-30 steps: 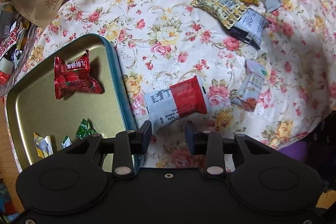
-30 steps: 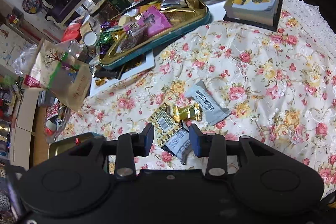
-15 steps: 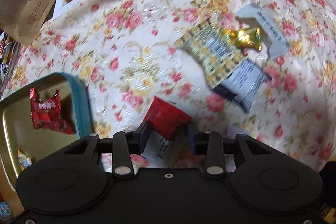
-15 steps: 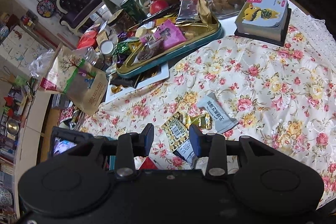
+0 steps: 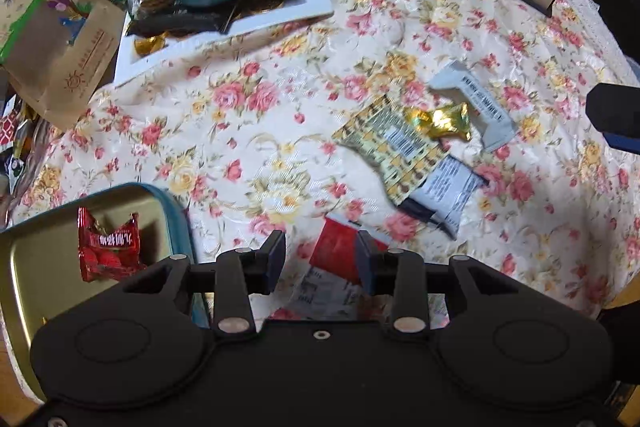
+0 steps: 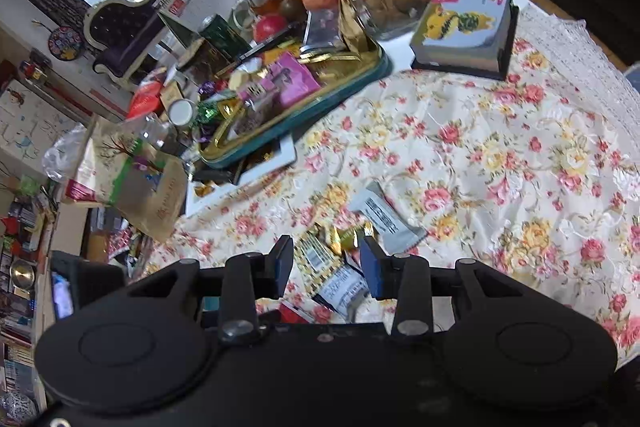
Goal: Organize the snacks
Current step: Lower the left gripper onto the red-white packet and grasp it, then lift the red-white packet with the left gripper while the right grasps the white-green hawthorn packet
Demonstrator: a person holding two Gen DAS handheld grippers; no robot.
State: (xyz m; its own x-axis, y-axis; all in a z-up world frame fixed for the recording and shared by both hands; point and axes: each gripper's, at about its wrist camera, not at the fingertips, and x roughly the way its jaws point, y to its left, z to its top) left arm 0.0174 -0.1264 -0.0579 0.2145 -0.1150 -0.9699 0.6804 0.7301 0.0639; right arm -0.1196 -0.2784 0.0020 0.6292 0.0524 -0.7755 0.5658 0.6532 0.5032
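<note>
Your left gripper point(image 5: 320, 259) is spread wide around the red and white snack packet point(image 5: 334, 259) lying just beside the gold tin tray point(image 5: 36, 259), ready to pinch it because snacks go there; your right gripper point(image 6: 326, 263) waits wide apart, grasping nothing
</note>
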